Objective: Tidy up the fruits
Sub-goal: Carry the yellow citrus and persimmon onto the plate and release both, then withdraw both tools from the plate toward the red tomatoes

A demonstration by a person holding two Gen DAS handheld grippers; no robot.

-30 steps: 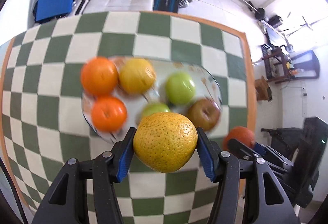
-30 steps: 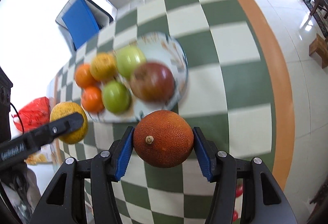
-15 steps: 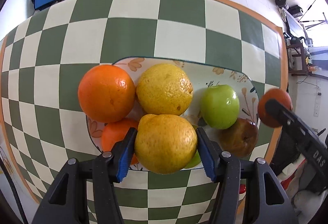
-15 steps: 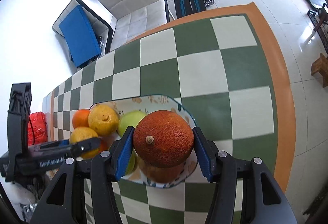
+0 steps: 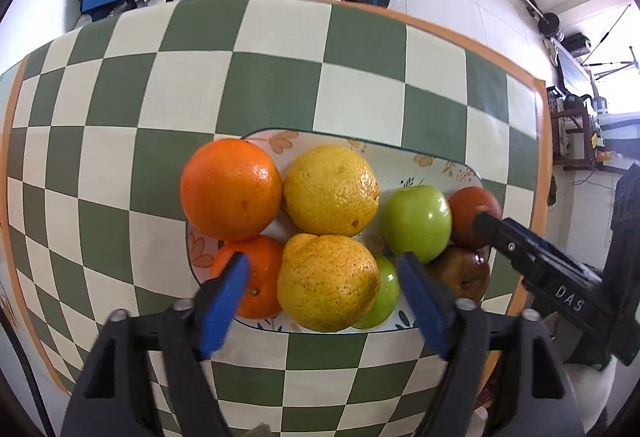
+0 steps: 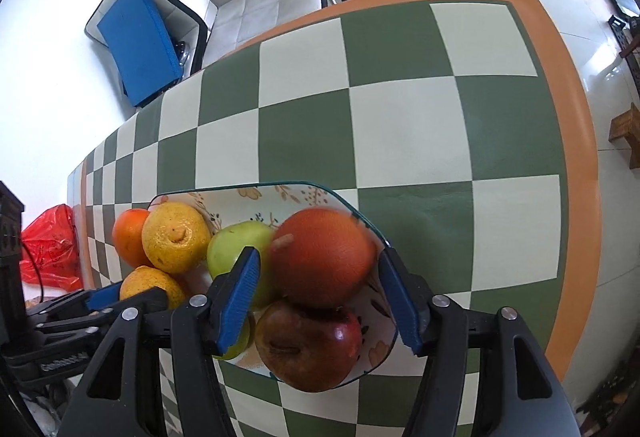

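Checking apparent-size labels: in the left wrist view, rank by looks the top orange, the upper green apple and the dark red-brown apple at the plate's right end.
Largest to smallest, as they look:
1. Round bright orange at top left
2. Glossy green apple
3. Dark red-brown apple, partly hidden by the green apple and a neighbouring red-orange fruit, so its true extent is unsure.

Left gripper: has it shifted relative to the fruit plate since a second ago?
Yes. The left gripper carried its yellow citrus from short of the plate's near rim to over it. Its jaws have just been opening, pads clear of the fruit.
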